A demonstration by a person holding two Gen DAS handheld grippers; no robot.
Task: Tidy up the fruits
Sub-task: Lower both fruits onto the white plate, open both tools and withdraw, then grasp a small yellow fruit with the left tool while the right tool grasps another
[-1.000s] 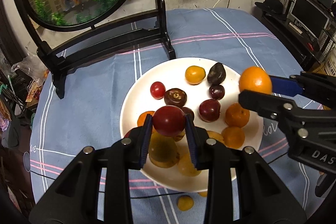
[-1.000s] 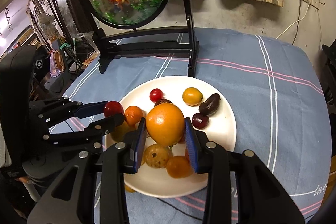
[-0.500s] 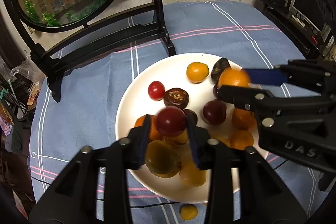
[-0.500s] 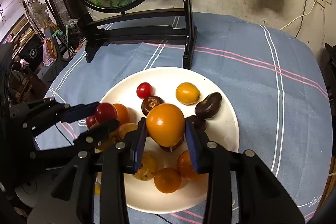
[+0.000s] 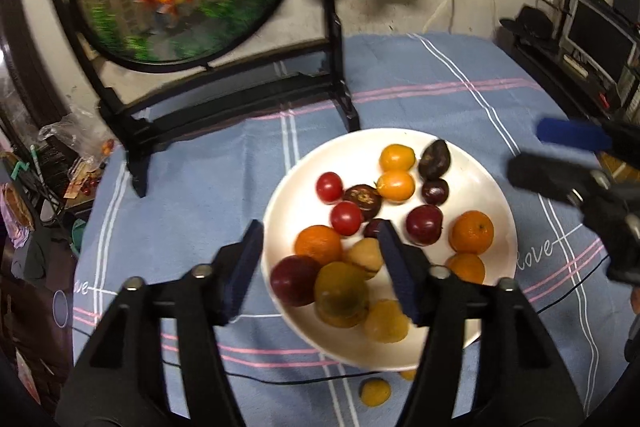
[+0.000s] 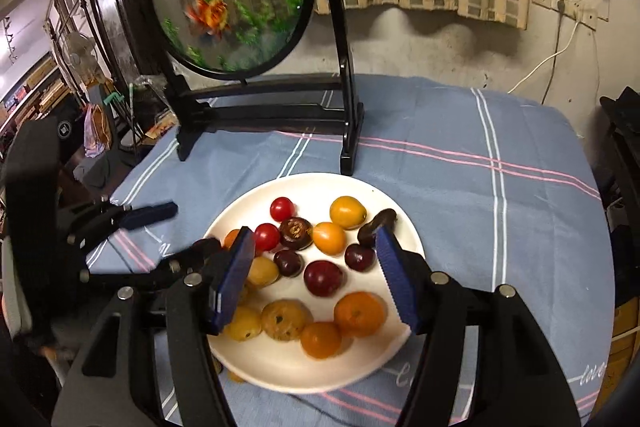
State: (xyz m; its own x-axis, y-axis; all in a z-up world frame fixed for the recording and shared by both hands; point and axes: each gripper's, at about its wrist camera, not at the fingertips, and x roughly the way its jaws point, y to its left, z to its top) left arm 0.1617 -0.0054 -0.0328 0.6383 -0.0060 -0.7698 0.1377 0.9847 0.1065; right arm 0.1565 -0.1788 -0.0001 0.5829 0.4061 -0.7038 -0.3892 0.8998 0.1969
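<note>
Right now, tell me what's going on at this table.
A person is sorting fruit onto a white plate with a claw in each hand. Both the left claw and the right claw have just been opening and now stand open above the plate with nothing gripped. Small red and orange fruits lie on the plate; a yellow piece sits off it on the blue tablecloth.

Both wrist views angled down, close – sharing plate (image 5: 496,187) (image 6: 400,223), opposite sides

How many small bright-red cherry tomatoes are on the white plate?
2. One cherry tomato lies far-left on the white plate; the second tomato sits just nearer the camera. The piled fruit may hide others.
</note>
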